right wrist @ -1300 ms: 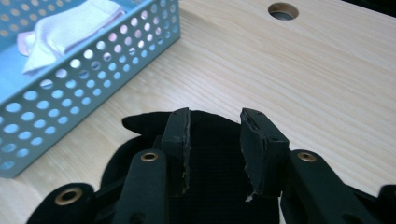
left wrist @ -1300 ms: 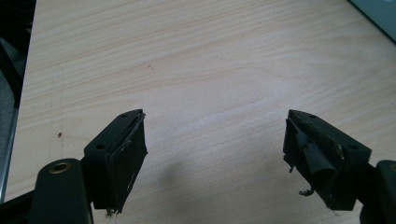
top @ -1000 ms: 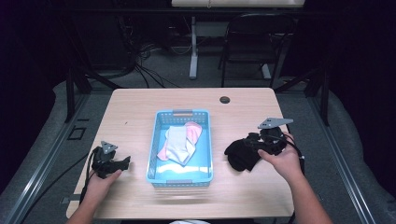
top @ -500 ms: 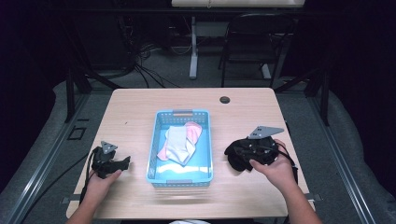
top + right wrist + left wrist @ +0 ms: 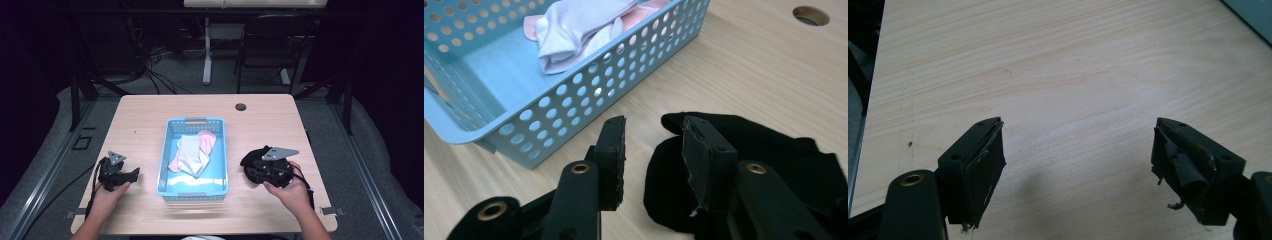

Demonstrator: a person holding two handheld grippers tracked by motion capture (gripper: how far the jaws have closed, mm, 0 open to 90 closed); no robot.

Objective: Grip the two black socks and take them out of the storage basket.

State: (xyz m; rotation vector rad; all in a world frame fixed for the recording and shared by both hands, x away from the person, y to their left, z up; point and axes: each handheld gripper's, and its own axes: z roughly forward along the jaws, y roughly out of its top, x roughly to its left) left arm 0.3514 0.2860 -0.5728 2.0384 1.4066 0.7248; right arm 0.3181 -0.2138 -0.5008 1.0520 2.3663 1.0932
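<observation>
Left claw: the left claw [image 5: 1075, 165] is resting low over bare bench [image 5: 145, 120] at the near left, its jaws standing wide apart with nothing between them.
Right claw: the right claw [image 5: 651, 150] is sitting at the near right, jaws parted and not pressing on anything; one jaw is lying over the black cloth [image 5: 774, 150] while the other is standing over bare wood beside it.
Black cloth: it is lying crumpled on the bench just right of the basket, apart from its wall, and is showing in the high view [image 5: 252, 157] under the right claw [image 5: 267, 167].
Basket: the blue perforated basket [image 5: 167, 150] is sitting mid-bench between the two claws.
Socks: a white sock [image 5: 190, 155] is lying over a pink sock [image 5: 207, 140] in the basket's far half.
Hole: a round cable hole [image 5: 241, 107] is sitting near the far edge.
</observation>
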